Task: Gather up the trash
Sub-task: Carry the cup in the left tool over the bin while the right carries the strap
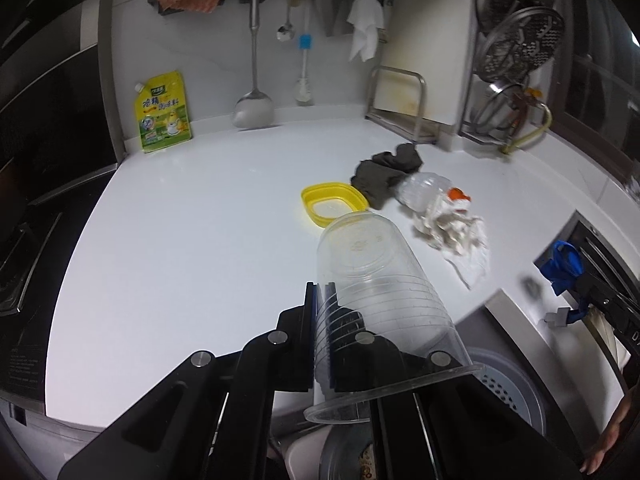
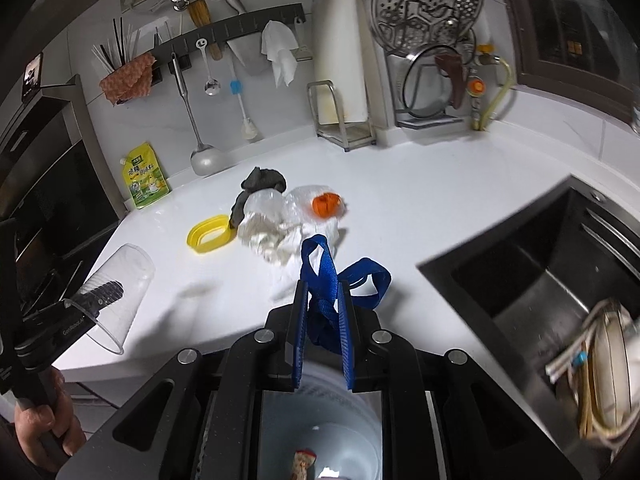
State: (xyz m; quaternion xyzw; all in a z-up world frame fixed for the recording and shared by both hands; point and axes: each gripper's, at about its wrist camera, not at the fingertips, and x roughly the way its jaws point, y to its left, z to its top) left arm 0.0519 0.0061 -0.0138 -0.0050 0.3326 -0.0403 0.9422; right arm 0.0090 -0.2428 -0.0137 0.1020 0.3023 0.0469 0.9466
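Note:
My left gripper [image 1: 322,304] is shut on the wall of a clear plastic cup [image 1: 380,292], held tilted above the counter's front edge; the cup also shows at the left of the right wrist view [image 2: 116,292]. My right gripper [image 2: 323,296] is shut on a knotted blue strap [image 2: 326,276], seen from the left wrist too [image 1: 564,266]. On the white counter [image 1: 192,208] lie a yellow lid [image 1: 332,202], a dark cloth [image 1: 384,172], a clear plastic bottle with an orange cap [image 1: 428,190] and crumpled white paper [image 1: 456,232]. A bin with trash [image 2: 320,440] sits below the right gripper.
A yellow seasoning pouch [image 1: 164,114] leans on the back wall by a ladle [image 1: 254,108]. A cutting-board rack [image 1: 400,100] and pot-lid rack [image 1: 516,80] stand at the back right. A dark sink [image 2: 552,288] holding dishes lies to the right. A black oven [image 1: 44,152] is at the left.

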